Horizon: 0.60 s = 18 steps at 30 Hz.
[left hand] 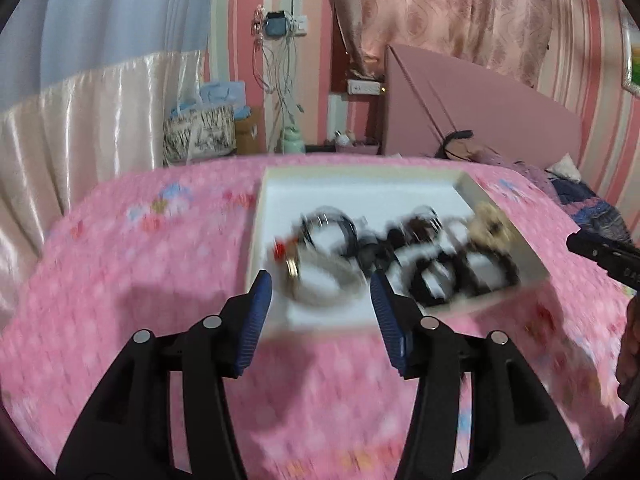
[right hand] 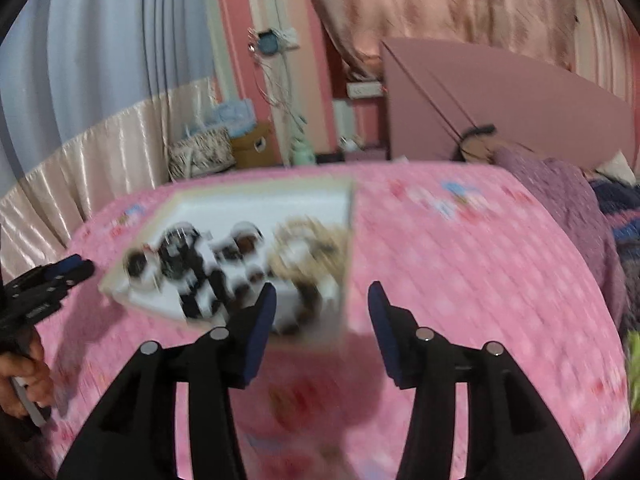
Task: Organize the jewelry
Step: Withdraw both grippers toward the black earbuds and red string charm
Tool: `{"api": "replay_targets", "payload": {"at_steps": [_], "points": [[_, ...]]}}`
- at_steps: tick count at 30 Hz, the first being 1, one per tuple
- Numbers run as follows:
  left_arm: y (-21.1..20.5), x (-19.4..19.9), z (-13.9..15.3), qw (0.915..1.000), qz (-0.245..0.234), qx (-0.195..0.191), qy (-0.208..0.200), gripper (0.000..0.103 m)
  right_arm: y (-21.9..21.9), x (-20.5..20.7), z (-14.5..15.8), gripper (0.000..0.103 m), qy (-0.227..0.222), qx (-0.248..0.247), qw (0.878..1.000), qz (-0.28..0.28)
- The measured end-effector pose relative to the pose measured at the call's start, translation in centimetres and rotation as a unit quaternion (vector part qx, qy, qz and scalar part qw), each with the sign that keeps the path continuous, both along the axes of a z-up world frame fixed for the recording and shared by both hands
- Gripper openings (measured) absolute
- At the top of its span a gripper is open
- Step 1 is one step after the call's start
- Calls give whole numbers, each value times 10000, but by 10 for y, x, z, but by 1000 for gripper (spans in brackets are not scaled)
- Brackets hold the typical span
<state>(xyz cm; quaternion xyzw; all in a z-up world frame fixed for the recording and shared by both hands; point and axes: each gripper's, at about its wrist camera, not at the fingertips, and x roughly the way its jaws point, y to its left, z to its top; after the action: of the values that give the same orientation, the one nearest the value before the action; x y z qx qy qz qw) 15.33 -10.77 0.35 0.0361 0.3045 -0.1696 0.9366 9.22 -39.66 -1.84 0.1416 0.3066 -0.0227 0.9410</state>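
A shallow white tray (left hand: 360, 188) lies on the pink bedspread (left hand: 120, 280) with a blurred heap of jewelry (left hand: 380, 252) in it: dark bangles, a silver bangle, a gold ring with a red stone and a beige beaded piece. My left gripper (left hand: 320, 292) hangs open over the tray's near edge with nothing between its blue pads. In the right wrist view the same tray (right hand: 260, 200) sits left of centre. My right gripper (right hand: 322, 304) stands open above the tray's near right corner, empty. Both views are smeared by motion.
A pink headboard (left hand: 480, 112) and a purple blanket (right hand: 560, 200) rise at the back right. Boxes and a patterned bag (left hand: 200, 136) stand behind the bed by the curtain. A person's hand (right hand: 20, 376) holds the left gripper (right hand: 44, 284) at the left edge.
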Motion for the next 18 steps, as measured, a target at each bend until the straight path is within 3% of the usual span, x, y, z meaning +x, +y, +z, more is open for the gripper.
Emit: {"api": "replay_targets", "payload": {"at_steps": [4,7,10,13,18], "points": [[-8,-34,-19,9998,-166,5,66,52,-1,-23,-20,54,78,149,9992,373],[-30,-44,-31,9993,-295,170,142,62,0,-26,-36,55,9,326,9982,494],[-52,-43,-41,9979,-202,576,213,64,3,-23,-49,55,154,402,9983,384],[-66,-41,-47,9978,-228,493,391,64,11,-23,-54,55,205,307,9983,443],[-88,-30,-63,9945,-296,784,623,64,15,-17,-60,55,307,540,9961,623]]}}
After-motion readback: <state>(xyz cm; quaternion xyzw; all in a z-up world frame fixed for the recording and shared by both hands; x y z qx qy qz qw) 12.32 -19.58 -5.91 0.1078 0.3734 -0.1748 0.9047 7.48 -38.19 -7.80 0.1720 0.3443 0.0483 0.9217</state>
